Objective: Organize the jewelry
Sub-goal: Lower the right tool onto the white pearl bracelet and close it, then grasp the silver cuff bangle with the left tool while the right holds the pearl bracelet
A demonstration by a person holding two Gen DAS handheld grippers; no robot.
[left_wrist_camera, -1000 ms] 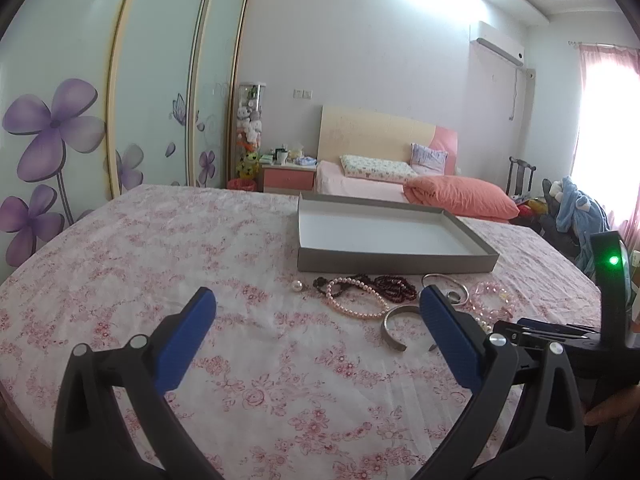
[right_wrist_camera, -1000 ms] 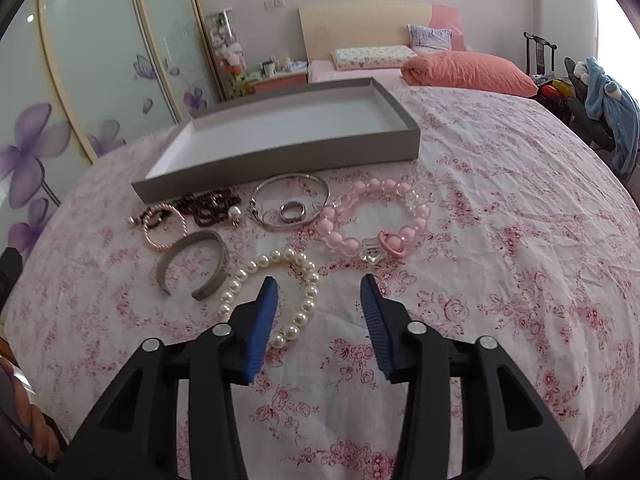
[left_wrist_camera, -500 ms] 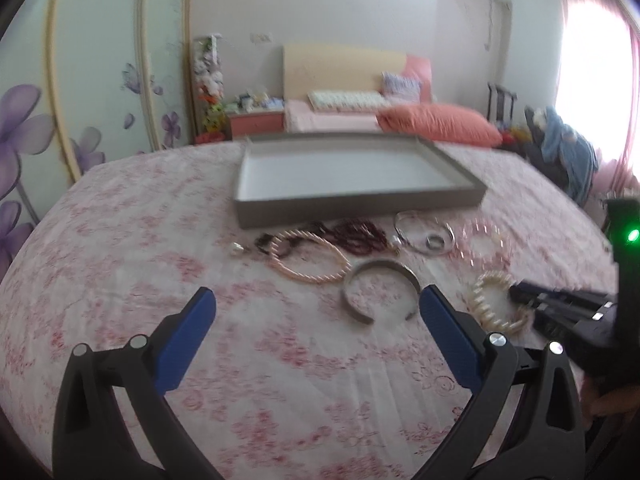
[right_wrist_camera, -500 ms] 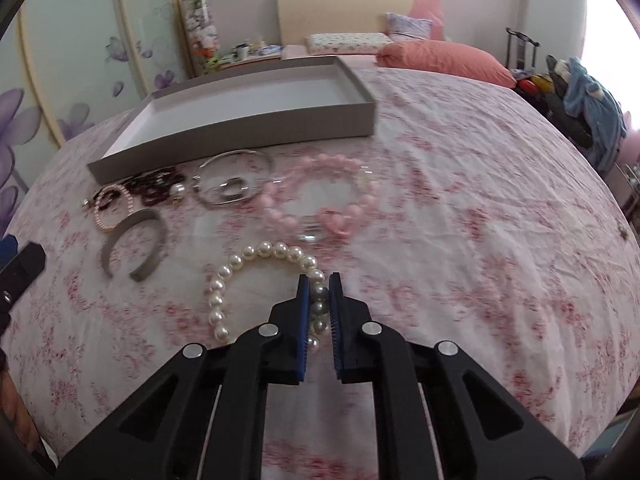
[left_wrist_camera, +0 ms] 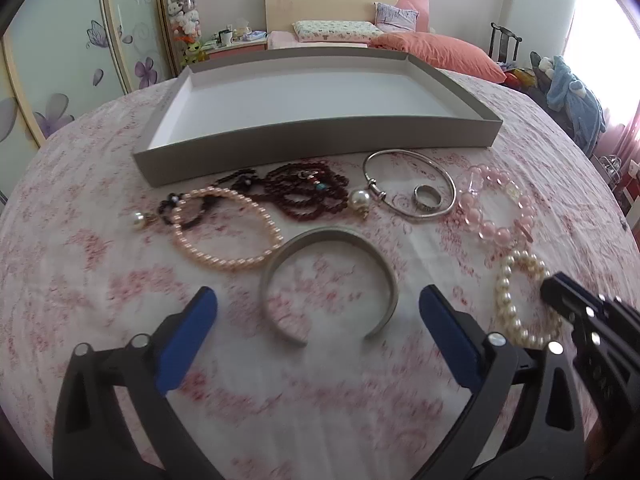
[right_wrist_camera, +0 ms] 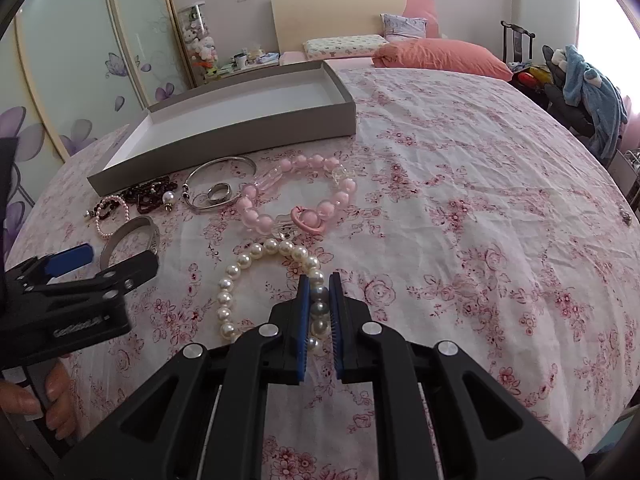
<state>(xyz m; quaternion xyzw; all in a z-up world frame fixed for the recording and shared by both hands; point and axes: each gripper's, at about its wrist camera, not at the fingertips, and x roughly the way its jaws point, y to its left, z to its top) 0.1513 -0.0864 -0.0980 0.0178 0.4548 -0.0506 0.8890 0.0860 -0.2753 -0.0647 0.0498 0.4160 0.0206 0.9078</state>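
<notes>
My right gripper (right_wrist_camera: 319, 280) is shut on the near side of a white pearl bracelet (right_wrist_camera: 244, 262) that lies on the flowered cloth. In the left wrist view its tip (left_wrist_camera: 554, 290) rests on that same bracelet (left_wrist_camera: 505, 296). My left gripper (left_wrist_camera: 317, 296) is open just above the cloth, its pads on either side of a silver cuff (left_wrist_camera: 328, 236) without touching it. Behind the cuff lie a pink pearl bracelet (left_wrist_camera: 224, 266), dark red beads (left_wrist_camera: 308, 196), a thin silver bangle (left_wrist_camera: 400, 153) around a ring (left_wrist_camera: 428, 209), and a pink bead bracelet (left_wrist_camera: 496, 236). The empty grey tray (left_wrist_camera: 320, 148) stands beyond.
The round table is covered by a pink flowered cloth (right_wrist_camera: 460, 200), bare on the right half. A hand (right_wrist_camera: 48, 404) holds the left gripper at the left edge. A bed (right_wrist_camera: 432, 58) and wardrobe doors (left_wrist_camera: 60, 40) lie behind the table.
The right jaws went from open to shut on the white pearl bracelet. The left gripper tilted down and came forward until the silver cuff lay between its open fingers.
</notes>
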